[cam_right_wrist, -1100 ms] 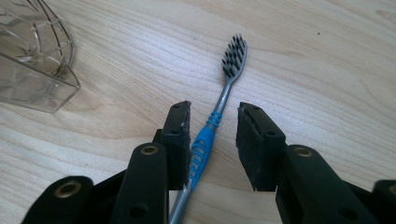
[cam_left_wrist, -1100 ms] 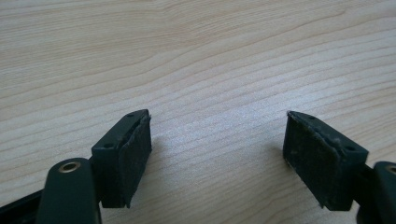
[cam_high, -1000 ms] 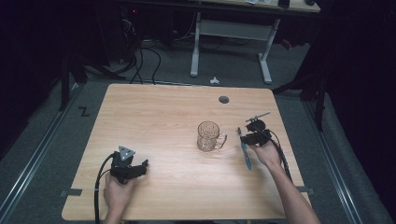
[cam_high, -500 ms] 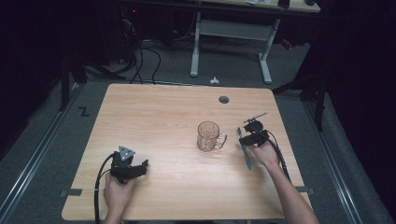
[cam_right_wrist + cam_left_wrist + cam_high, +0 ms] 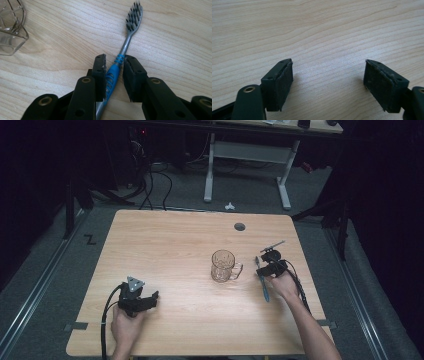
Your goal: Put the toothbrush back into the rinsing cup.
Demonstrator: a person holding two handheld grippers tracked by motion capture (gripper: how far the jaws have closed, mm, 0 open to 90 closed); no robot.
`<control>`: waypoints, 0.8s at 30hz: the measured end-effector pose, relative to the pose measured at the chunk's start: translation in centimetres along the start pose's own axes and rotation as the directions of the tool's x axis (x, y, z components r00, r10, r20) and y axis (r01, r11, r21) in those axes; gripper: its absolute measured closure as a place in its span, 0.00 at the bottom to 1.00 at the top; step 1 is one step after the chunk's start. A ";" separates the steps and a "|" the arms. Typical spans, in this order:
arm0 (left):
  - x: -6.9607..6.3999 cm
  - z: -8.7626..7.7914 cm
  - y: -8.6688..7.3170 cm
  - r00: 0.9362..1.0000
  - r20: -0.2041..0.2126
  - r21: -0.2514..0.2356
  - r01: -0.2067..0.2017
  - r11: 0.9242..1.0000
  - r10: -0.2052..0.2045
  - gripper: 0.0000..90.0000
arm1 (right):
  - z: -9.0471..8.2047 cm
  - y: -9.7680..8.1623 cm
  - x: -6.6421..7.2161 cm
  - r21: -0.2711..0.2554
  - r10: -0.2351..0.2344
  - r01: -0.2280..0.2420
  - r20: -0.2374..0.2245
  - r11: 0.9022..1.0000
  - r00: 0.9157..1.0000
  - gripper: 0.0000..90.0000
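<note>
Near the tabletop's (image 5: 165, 245) right edge, beside the mug (image 5: 223, 266), the toothbrush (image 5: 117, 67) is being straddled, not yet clamped, by the right tool (image 5: 114, 75), shifted slightly; the left tool (image 5: 328, 85) is being held apart.

A blue-and-grey toothbrush (image 5: 117, 67) lies flat on the wooden table (image 5: 175, 245), dark bristles up, just right of an upright clear glass mug (image 5: 224, 266).

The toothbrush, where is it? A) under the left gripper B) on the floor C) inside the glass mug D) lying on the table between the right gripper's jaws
D: the toothbrush lies flat on the wooden table, its blue handle between the right gripper's jaws, beside the glass mug.
</note>
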State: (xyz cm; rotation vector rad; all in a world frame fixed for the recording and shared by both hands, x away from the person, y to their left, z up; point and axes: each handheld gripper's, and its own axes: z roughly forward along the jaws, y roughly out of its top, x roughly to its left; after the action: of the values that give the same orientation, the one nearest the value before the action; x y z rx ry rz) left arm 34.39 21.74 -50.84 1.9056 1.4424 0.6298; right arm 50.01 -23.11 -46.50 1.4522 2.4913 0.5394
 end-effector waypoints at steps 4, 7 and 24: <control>0.0 0.0 0.0 1.000 0.000 0.000 0.000 1.000 0.000 0.27 | 0.1 0.0 -0.1 0.008 -0.007 0.007 0.003 1.000 1.000 0.82; 0.0 0.0 0.0 1.000 0.000 0.000 0.000 1.000 0.000 0.27 | 0.1 0.0 -0.2 0.012 -0.009 0.008 0.006 1.000 1.000 0.83; 0.0 0.0 0.0 1.000 0.000 0.000 0.000 1.000 0.000 0.27 | 0.2 0.0 -0.2 0.026 -0.022 0.021 0.016 0.999 1.000 0.88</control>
State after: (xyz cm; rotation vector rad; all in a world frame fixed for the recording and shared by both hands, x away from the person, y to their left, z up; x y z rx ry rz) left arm 34.39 21.74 -50.84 1.9060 1.4423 0.6302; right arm 50.17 -23.30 -46.67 1.4317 2.5079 0.4913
